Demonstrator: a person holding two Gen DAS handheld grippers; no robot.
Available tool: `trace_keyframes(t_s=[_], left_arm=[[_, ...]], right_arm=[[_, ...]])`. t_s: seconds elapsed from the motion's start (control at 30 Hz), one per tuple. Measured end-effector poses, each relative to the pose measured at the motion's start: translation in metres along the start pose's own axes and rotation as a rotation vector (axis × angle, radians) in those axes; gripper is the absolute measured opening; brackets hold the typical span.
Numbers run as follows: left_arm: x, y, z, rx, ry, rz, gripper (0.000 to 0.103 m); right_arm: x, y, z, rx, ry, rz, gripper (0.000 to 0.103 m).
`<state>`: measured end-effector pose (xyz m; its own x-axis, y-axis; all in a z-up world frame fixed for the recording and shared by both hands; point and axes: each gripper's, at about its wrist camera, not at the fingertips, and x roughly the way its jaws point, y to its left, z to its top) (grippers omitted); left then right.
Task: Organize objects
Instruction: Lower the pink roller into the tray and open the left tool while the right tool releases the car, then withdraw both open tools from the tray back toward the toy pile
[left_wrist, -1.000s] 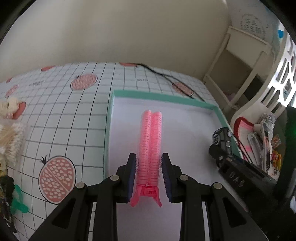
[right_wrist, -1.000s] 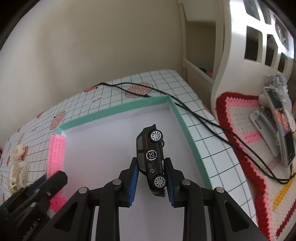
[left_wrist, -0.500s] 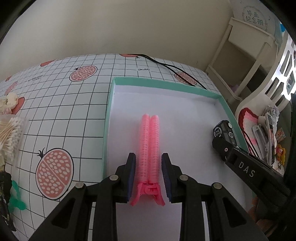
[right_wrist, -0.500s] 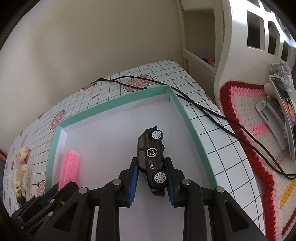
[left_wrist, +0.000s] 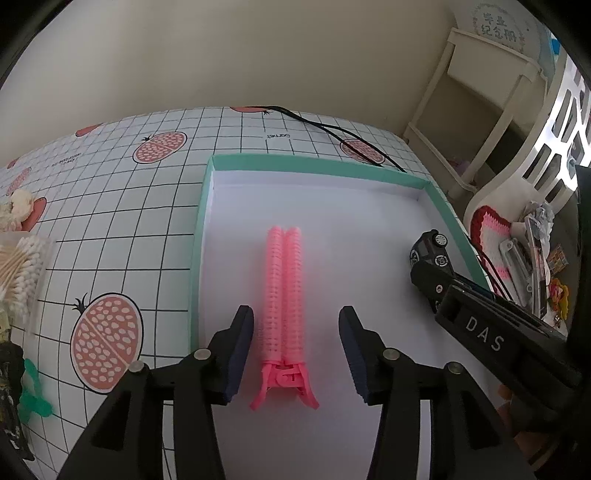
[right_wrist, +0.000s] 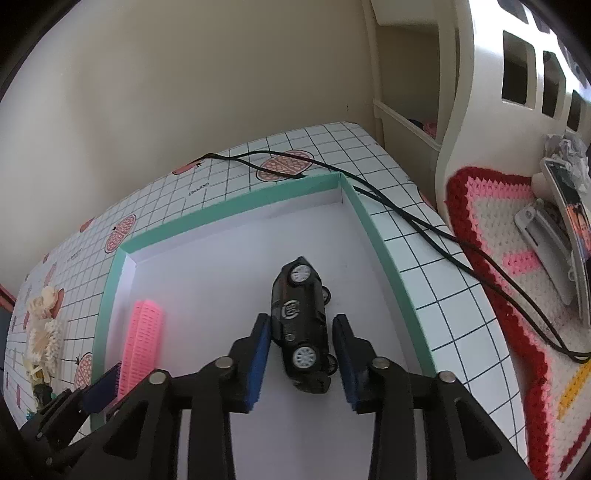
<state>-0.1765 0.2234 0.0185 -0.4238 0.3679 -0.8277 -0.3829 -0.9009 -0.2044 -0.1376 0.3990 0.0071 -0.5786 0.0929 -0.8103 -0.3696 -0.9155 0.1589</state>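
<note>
Left hand-held gripper (left_wrist: 296, 350): jaws spread wide, one on each side of the clip's near end, neither pad touching it.
Pink hair clip (left_wrist: 283, 291): lies flat on the white floor of the tray, left of centre, its long ribbed body pointing far and its hinged handle end nearest.
Right hand-held gripper (right_wrist: 300, 354): jaws parted around the car, a gap showing on both sides; its black body reads "DAS" in white letters in the left wrist view.
Black toy car (right_wrist: 301, 321): lies on its side on the tray floor, right of centre, white wheels facing up; a round white emblem on its door is too small to read.
Tray (left_wrist: 314, 162): shallow, white inside with a mint-green rim, sitting on the desk.
Desk (left_wrist: 122, 206): covered in a white grid-pattern cloth printed with pomegranate halves; small printed words on it appear upside down and cannot be read for certain.
Cotton swabs (left_wrist: 20, 266): a bundle at the left edge, well apart from the tray.
Black cable (right_wrist: 406, 218): runs across the far right corner of the tray rim and off to the right.
Crocheted mat (right_wrist: 491, 229): red, pink and white, right of the desk.
Round sign (left_wrist: 498, 29): far right, bears Chinese characters.
</note>
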Motion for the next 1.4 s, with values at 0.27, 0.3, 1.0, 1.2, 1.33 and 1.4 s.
trace_keyframes(t_s=[0.27,0.3,1.0,1.2,1.33,1.4], left_arm=[[-0.009,0.006,0.006,-0.057,0.013,-0.025,0.054],[-0.011,0.007,0.007,-0.055,0.009,-0.025,0.054],[-0.034,0.032,0.019,-0.092,-0.041,0.054,0.059],[-0.037,0.036,0.018,-0.106,-0.066,0.072,0.081],[-0.039,0.039,0.018,-0.117,-0.086,0.077,0.091],[-0.039,0.040,0.018,-0.121,-0.088,0.083,0.092]], right_arm=[[-0.012,-0.002,0.010,0.017,-0.004,0.017,0.043],[-0.014,-0.002,0.012,0.027,-0.004,0.025,0.042],[-0.021,0.008,0.013,-0.013,0.005,0.011,0.059],[-0.019,0.008,0.012,-0.008,0.010,0.009,0.066],[-0.018,0.008,0.012,-0.005,0.015,0.011,0.073],[-0.018,0.008,0.012,-0.005,0.014,0.014,0.077]])
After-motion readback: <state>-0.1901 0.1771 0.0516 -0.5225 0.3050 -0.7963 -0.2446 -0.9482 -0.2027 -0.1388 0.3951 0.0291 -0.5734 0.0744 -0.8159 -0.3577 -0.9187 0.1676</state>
